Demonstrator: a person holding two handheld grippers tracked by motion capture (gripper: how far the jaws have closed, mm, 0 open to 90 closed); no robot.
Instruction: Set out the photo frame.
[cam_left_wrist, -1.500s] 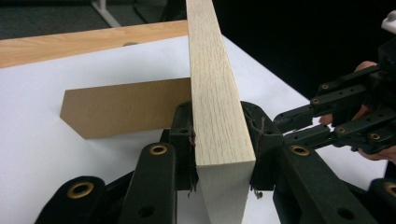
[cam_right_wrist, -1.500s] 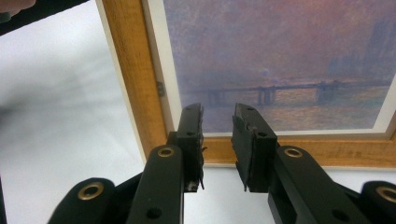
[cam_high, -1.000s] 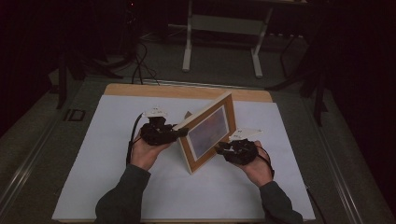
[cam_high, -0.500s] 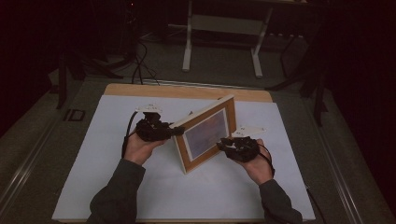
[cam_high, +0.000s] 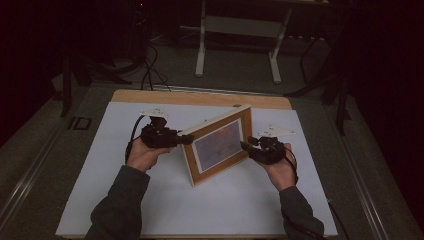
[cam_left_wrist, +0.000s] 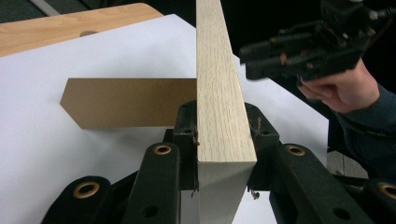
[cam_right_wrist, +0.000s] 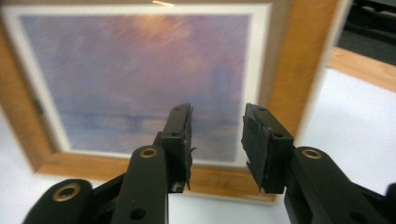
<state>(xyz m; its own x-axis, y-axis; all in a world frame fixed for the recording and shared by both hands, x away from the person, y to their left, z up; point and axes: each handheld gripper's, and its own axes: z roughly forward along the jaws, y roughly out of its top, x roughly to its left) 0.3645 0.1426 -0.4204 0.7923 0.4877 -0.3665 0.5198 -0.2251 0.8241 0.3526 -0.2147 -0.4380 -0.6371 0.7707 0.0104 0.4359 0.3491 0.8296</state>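
1. Picture frame (cam_high: 218, 145) stands on edge on the worktop (cam_high: 240, 200), its wooden side clamped in the left tool (cam_left_wrist: 226, 140).
2. Right tool (cam_right_wrist: 217, 140) sits just in front of the print, jaws apart and just widened, gripping nothing.
3. Likely step: propping it upright. Next, swing out the brown back stand (cam_left_wrist: 126, 102) beyond the left tool.

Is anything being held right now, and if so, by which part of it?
The left hand-held gripper clamps the wooden picture frame by its side edge. The right hand-held gripper, jaws just opened, holds nothing.
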